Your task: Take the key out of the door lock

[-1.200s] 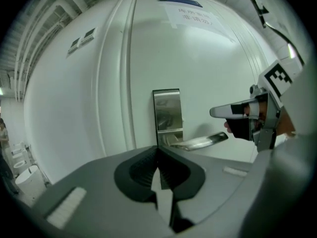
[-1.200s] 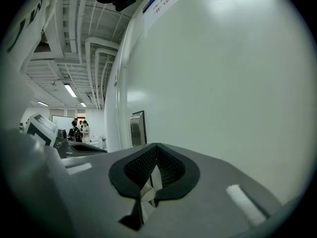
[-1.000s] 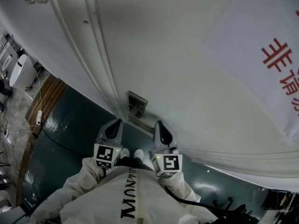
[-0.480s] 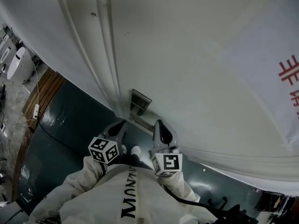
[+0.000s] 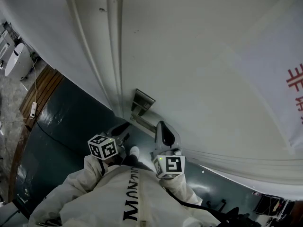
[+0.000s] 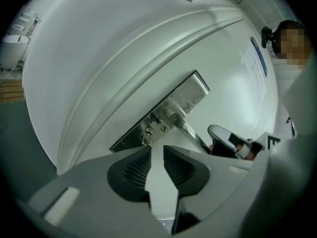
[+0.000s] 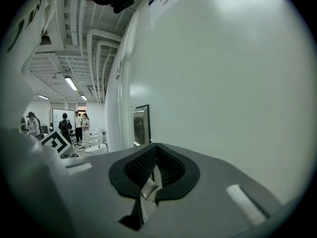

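The left gripper (image 6: 157, 150) is opening its empty jaws just short of the key (image 6: 146, 135), which is sitting in the door lock (image 6: 166, 108). The right gripper (image 7: 156, 147) is idling, jaws closed. Next, the left jaws likely need to be pinching the key and pulling straight out.

Person is wearing a cream long-sleeved jacket (image 5: 106, 206) with dark lettering running down its front, white shoe (image 5: 134, 151), black cable (image 5: 189, 203) trailing. Left gripper (image 5: 124, 126), jaws opening on nothing, and right gripper (image 5: 162, 126): grey, black ribbed pads, black-and-white marker cubes.

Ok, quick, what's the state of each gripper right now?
Left gripper: jaws opening, nothing between them, key just ahead.
Right gripper: closed, with a small pale bit between its jaws that I cannot identify.
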